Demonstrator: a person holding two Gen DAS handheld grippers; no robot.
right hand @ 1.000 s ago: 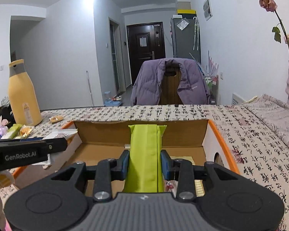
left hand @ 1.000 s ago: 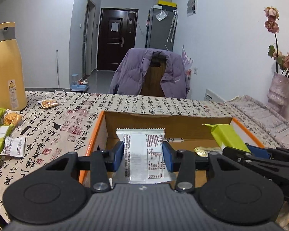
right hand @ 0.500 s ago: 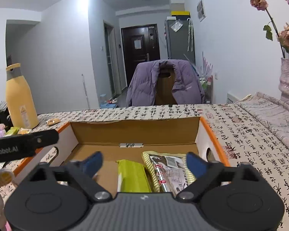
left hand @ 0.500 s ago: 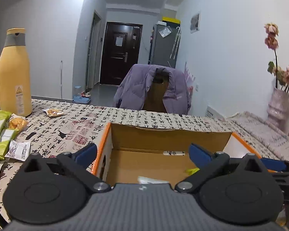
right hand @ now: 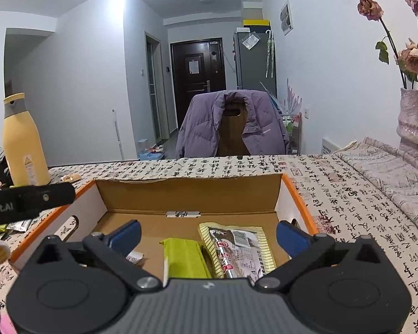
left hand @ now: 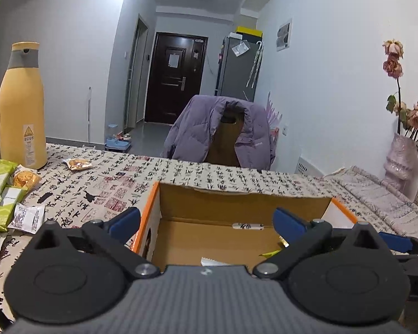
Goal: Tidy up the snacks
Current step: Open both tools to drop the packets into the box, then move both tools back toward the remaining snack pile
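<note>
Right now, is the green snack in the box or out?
In. The green snack lies flat on the box floor beside a yellow packet; the open right gripper holds nothing.

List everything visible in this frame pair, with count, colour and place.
cardboard box: one, brown with orange rim, on the table, open.
green snack packet: one, in the box.
yellow striped packet: one, in the box, beside the green one.
white packet: one, in the box, left side.
loose snacks: several, green, white and orange, on the table's left.
bottle: one, yellow with grey collar, far left.
tablecloth: one, calligraphy print.
jacket: one, purple, over the chair.
vase: one, pinkish, holding dried roses, right.
left gripper: open, over the box.
right gripper: open, over the box.
</note>
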